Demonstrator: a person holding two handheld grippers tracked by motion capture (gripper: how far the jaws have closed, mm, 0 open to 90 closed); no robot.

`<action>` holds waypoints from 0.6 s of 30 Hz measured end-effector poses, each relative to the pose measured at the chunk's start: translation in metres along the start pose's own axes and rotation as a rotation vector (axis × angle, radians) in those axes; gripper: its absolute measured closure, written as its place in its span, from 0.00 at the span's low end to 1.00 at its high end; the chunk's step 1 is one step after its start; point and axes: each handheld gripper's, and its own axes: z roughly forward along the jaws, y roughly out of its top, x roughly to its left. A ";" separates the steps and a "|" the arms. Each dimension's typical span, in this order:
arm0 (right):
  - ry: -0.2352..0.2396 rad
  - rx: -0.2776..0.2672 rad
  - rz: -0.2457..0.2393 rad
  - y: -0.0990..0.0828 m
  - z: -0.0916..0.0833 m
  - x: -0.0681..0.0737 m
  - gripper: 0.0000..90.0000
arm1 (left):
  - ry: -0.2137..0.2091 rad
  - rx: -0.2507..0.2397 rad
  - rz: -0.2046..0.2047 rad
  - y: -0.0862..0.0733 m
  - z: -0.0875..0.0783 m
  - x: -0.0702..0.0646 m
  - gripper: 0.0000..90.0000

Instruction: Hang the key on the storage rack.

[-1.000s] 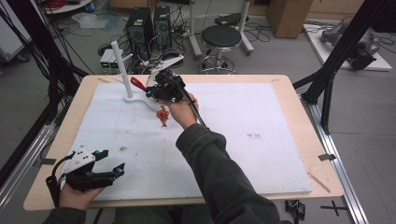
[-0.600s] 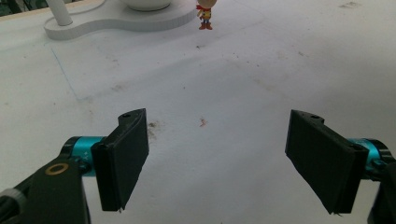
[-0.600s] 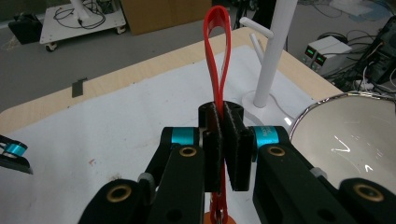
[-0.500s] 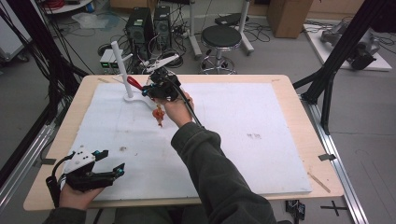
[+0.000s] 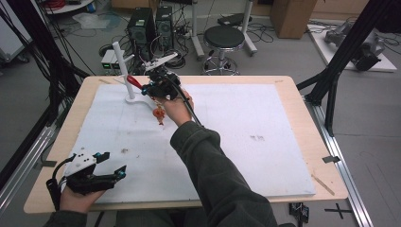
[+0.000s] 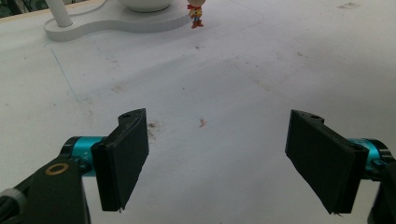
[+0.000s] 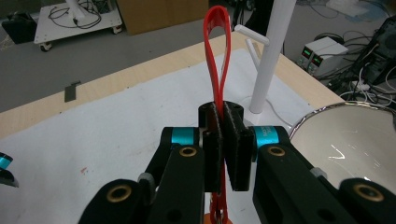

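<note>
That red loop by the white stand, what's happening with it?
A person is working at a table with a gripper in each hand. The right gripper is shut on a thin red strap loop, with a small orange figure hanging beneath it, and holds it up close to the white peg stand at the far left of the white mat. The loop is not yet on a peg. The left gripper rests open near the table's front edge, holding nothing.

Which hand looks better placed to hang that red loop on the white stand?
Right, probably. The right gripper is shut on the red loop, close to the white stand and its peg. The left gripper rests open at the table's near edge, far from the stand.
</note>
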 end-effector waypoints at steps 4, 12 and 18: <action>-0.001 0.005 -0.008 0.004 0.004 0.001 0.96 | 0.001 0.000 0.001 -0.001 0.000 0.000 0.24; -0.008 0.000 -0.002 0.009 0.008 -0.001 0.96 | 0.003 -0.001 0.002 -0.001 -0.002 0.001 0.24; -0.017 -0.004 0.007 0.011 0.014 -0.003 0.96 | 0.003 -0.002 0.007 -0.001 -0.002 0.001 0.24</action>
